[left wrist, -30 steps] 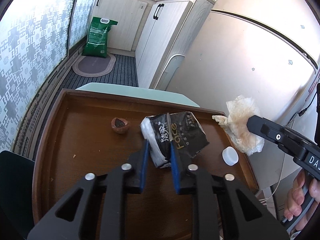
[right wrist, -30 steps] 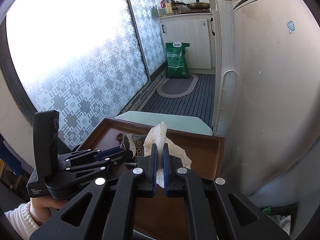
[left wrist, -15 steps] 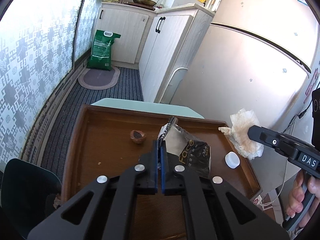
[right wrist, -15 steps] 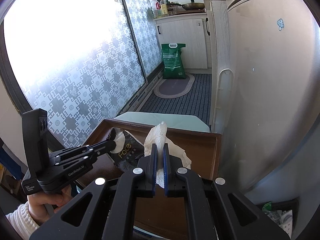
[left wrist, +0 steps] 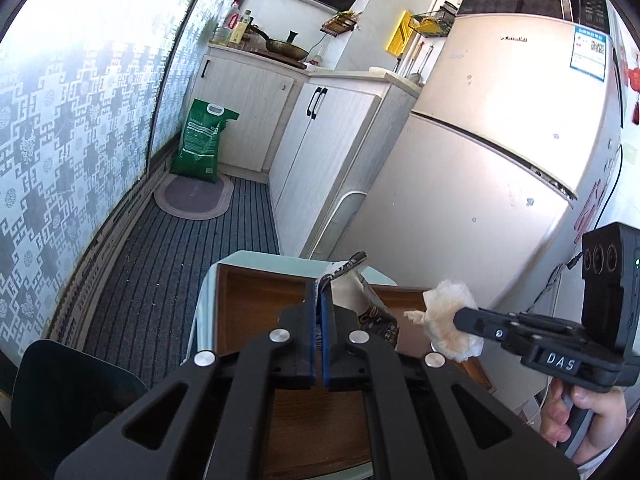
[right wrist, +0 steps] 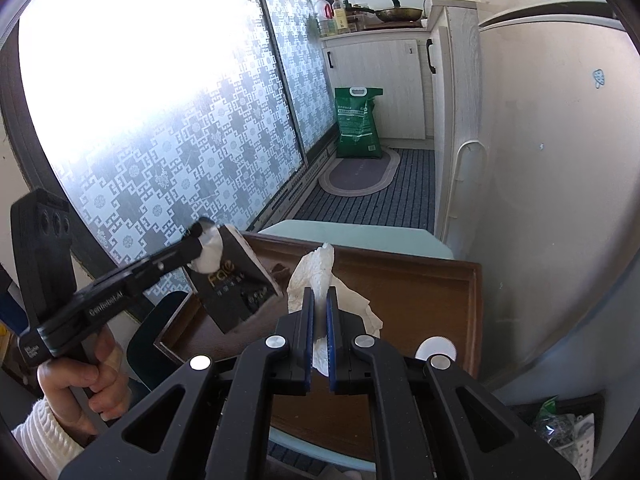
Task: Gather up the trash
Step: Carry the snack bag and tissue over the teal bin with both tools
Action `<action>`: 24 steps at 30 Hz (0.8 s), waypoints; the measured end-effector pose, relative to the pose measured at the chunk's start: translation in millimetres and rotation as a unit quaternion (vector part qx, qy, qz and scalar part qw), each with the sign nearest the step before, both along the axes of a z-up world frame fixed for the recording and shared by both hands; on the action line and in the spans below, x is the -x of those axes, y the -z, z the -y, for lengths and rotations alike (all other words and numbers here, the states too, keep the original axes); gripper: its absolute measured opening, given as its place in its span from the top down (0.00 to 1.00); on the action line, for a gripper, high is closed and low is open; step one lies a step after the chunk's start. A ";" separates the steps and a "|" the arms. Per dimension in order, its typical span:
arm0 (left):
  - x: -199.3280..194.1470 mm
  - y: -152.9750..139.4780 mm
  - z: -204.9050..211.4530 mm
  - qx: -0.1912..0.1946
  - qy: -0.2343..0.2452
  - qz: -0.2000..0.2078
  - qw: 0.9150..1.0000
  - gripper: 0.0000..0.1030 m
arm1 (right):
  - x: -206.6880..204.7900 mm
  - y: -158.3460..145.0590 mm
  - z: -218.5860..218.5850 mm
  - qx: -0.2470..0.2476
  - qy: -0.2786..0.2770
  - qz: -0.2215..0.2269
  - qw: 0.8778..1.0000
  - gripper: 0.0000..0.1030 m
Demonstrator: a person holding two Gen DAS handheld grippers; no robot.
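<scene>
My left gripper (left wrist: 319,294) is shut on the edge of a black snack packet (left wrist: 378,314), which hangs above the brown wooden tray (left wrist: 256,300). The right wrist view shows that packet (right wrist: 236,292) dangling from the left gripper (right wrist: 196,242) over the tray's left edge. My right gripper (right wrist: 319,300) is shut on a crumpled, stained tissue (right wrist: 316,270) and holds it over the tray (right wrist: 420,292). From the left wrist view the tissue (left wrist: 452,320) sits at the right gripper's tip (left wrist: 460,316). A white bottle cap (right wrist: 430,347) lies on the tray by the right fingers.
A bin with rubbish (right wrist: 560,424) stands on the floor at the lower right, beside the fridge (left wrist: 480,180). A dark chair (left wrist: 72,392) is left of the tray. A green sack (left wrist: 202,146) and white cabinets (left wrist: 320,152) stand at the far end.
The left gripper's jaws shut on the packet and lifted it off the tray, with the view tilting upward. The right gripper drifted slightly, still gripping the tissue.
</scene>
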State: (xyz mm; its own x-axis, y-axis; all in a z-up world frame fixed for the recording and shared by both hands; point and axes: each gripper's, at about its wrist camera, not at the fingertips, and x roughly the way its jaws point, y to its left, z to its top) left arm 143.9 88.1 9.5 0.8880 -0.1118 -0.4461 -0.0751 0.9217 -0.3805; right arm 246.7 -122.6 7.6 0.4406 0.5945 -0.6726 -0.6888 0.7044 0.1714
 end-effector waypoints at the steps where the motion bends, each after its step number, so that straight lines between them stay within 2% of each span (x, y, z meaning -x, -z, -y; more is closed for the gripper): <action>1: 2.9 -1.9 -1.2 -0.003 -0.003 0.003 1.000 0.98 | 1.2 -0.1 -1.7 0.000 -0.001 0.000 1.000 0.95; 12: 34.4 -7.7 -42.1 -0.017 -0.033 0.008 0.999 0.98 | 15.9 4.7 -37.7 0.018 -0.030 -0.009 0.999 0.95; 24: 66.0 8.5 -89.6 -0.052 -0.070 -0.037 0.995 0.98 | 39.9 -4.1 -97.0 0.027 -0.079 -0.004 0.997 0.95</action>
State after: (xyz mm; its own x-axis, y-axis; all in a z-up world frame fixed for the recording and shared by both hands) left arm 77.9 177.7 1.0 0.8555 0.0613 -0.5141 -0.2300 0.9346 -0.2712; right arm 206.8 -25.6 11.8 0.3398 0.6191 -0.7080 -0.7903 0.5960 0.1418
